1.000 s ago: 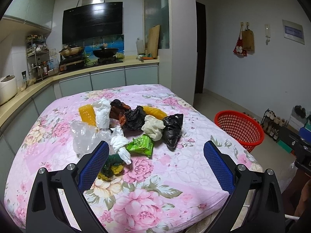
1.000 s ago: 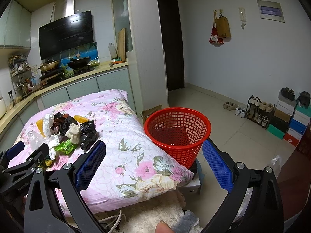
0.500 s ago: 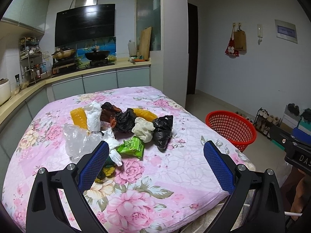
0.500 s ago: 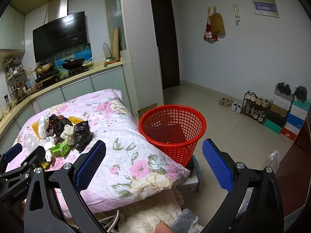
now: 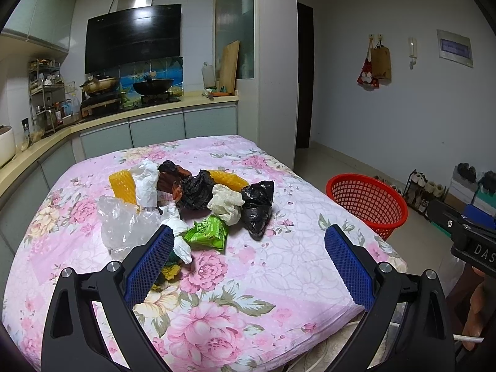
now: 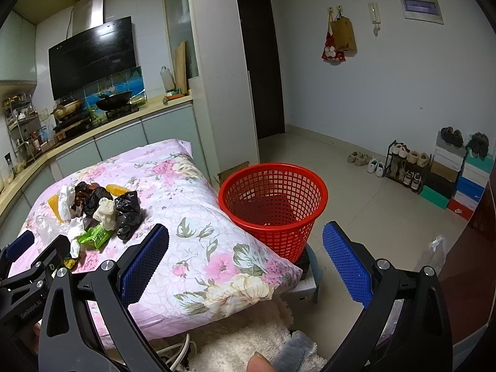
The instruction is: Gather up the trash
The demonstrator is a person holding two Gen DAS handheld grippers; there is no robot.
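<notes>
A pile of trash lies on the pink floral table cover [image 5: 279,266]: a green wrapper [image 5: 207,234], black bags [image 5: 257,204], white crumpled paper [image 5: 147,183], a clear plastic bag [image 5: 124,226], yellow pieces [image 5: 122,186]. My left gripper [image 5: 246,260] is open and empty, just short of the pile. A red mesh basket [image 6: 272,204] stands off the table's right edge. My right gripper [image 6: 245,262] is open and empty, in front of the basket and the table corner. The pile also shows in the right wrist view [image 6: 99,210].
A kitchen counter [image 5: 124,117] with a stove and pans runs behind the table. A white pillar [image 6: 223,93] stands behind the basket. A shoe rack [image 6: 403,167] and shoe boxes [image 6: 462,186] line the right wall. A fluffy rug [image 6: 248,347] lies on the floor below.
Both grippers have drifted slightly back and to the left; the pile and the basket sit a little smaller and shifted in view. Both stay open and empty.
</notes>
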